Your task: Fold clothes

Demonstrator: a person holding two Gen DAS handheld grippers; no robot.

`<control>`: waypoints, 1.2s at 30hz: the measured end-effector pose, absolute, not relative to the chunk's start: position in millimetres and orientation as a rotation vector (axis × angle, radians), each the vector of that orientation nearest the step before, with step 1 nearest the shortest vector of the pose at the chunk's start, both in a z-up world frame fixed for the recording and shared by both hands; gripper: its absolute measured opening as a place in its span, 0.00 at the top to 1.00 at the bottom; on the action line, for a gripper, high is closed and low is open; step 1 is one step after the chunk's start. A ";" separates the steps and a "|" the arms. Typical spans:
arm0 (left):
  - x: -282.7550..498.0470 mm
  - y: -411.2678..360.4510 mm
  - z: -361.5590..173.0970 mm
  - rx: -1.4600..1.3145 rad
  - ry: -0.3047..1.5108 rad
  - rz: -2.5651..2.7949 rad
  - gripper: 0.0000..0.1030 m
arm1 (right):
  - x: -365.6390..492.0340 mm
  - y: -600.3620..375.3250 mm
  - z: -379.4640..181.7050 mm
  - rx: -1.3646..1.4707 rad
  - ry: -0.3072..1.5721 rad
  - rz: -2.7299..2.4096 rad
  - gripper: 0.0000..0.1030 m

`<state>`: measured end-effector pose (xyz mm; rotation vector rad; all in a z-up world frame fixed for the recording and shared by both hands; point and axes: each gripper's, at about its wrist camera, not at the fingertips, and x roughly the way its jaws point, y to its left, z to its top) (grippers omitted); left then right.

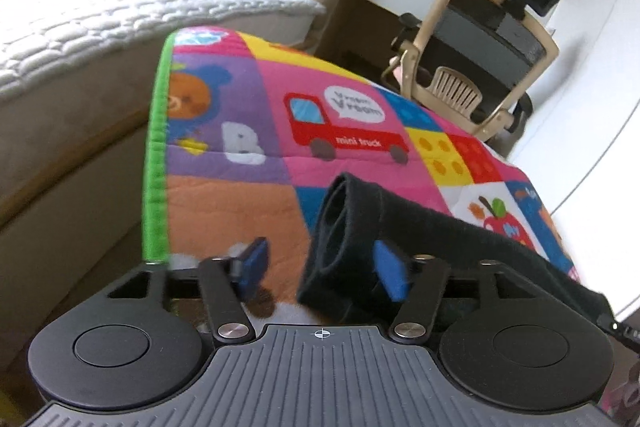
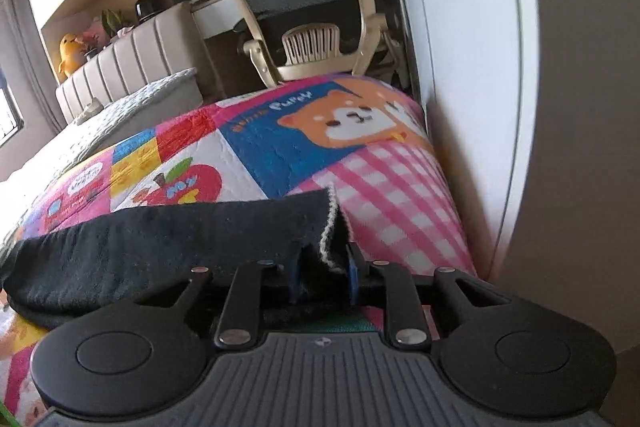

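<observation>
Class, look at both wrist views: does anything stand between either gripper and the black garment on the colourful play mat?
Nothing visible does. The black garment already lies between the left gripper's fingers, and its edge sits between the right gripper's fingers.

Soft daylight, slight motion blur, strong fisheye bend at edges, dark vignette in corners

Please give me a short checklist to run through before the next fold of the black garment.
1. Right hand-held gripper on the black garment: ok, the pads pinch its white-stitched edge.
2. Left hand-held gripper on the garment: not ok, jaws apart, only one pad touching cloth.
3. Garment on the colourful mat: ok.
4. Garment flat: not ok, the left end is rolled up.
5. Layers pinched: cannot tell.
</observation>
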<state>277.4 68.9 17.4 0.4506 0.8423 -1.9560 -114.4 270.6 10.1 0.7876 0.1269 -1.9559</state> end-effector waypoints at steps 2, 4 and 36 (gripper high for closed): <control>262.1 66.1 14.9 0.481 0.792 -1.977 0.27 | -113.3 268.9 10.6 0.770 0.137 -1.952 0.80; 248.1 65.5 11.9 0.520 0.736 -1.990 0.37 | -115.3 267.3 7.7 0.781 0.134 -1.951 0.80; 52.9 140.6 2.8 0.813 0.534 -2.544 0.47 | -130.1 305.6 24.1 0.754 -0.096 -2.006 0.83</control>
